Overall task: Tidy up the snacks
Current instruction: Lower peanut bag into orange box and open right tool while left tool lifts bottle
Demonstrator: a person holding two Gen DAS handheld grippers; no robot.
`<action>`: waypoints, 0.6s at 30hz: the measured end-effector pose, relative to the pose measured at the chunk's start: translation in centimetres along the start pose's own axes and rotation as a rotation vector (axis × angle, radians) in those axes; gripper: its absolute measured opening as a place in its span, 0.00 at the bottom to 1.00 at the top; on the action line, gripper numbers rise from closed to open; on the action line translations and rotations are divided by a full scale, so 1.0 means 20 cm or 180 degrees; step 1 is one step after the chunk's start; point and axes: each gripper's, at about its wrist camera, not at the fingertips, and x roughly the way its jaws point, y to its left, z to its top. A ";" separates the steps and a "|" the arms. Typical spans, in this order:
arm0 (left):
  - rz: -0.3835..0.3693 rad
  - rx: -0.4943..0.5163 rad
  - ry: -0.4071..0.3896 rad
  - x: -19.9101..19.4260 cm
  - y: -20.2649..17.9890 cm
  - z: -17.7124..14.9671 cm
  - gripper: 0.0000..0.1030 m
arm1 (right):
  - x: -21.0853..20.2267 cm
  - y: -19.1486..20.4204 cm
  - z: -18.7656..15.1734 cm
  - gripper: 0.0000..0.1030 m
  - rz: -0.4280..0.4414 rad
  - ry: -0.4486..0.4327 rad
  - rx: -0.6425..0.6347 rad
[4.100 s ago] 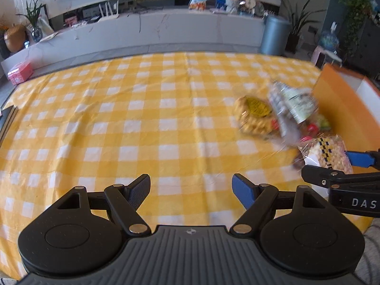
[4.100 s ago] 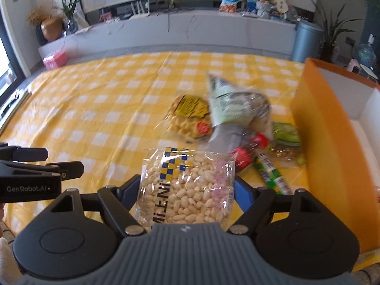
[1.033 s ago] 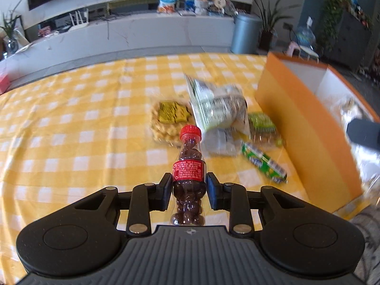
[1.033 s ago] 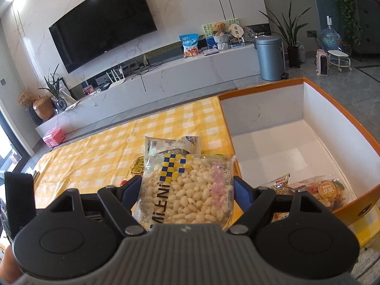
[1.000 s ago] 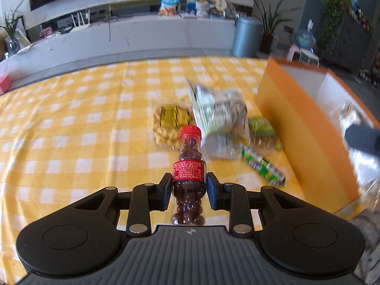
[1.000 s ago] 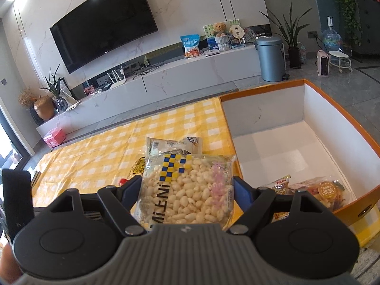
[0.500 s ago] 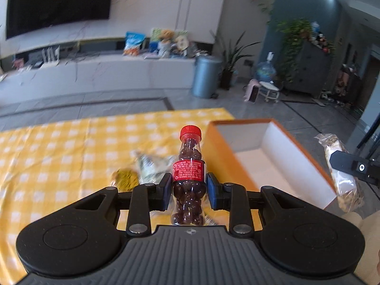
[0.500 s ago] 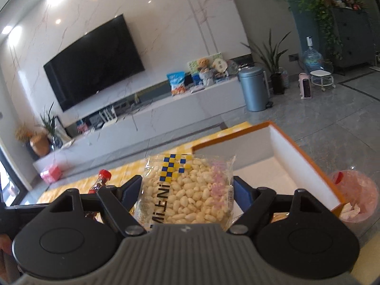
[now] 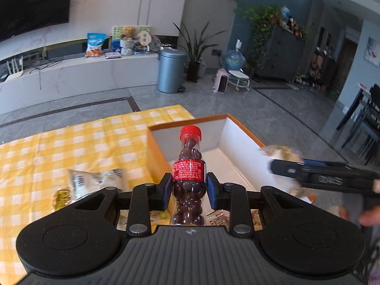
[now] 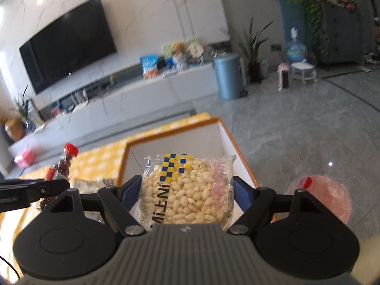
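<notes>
My left gripper [image 9: 188,191] is shut on a small clear bottle [image 9: 189,178] with a red cap and red label, full of dark chocolate balls, held upright. It hangs over the near left wall of the orange box [image 9: 156,152] with a white inside. My right gripper [image 10: 186,191] is shut on a clear bag of puffed rice [image 10: 187,193] with a blue and yellow checked mark, held above the same orange box [image 10: 234,147]. The right gripper shows blurred at the right of the left wrist view, the bottle [image 10: 65,161] at the left of the right wrist view.
On the yellow checked tablecloth [image 9: 71,147] left of the box lie a white snack bag [image 9: 95,180] and a yellow packet [image 9: 60,196]. Small packets [image 9: 219,215] lie at the box's near end. A pink bin [image 10: 325,197] stands on the floor right of the box.
Both grippers have swung to the right, from over the tablecloth to over the orange box, each still holding its snack. The views now take in the room's right side.
</notes>
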 end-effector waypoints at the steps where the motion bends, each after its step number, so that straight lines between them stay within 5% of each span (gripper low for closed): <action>1: -0.0002 0.0032 0.0031 0.03 -0.02 0.00 0.33 | 0.06 -0.03 0.00 0.76 0.0045 0.0094 -0.0015; 10: -0.0027 0.0109 0.0157 0.16 -0.07 -0.05 0.33 | 0.51 -0.02 0.03 0.76 -0.0190 0.0981 -0.0583; 18: 0.0039 0.0071 0.0243 0.18 -0.06 -0.08 0.33 | 0.79 0.15 0.06 0.76 -0.0374 0.1381 -0.1417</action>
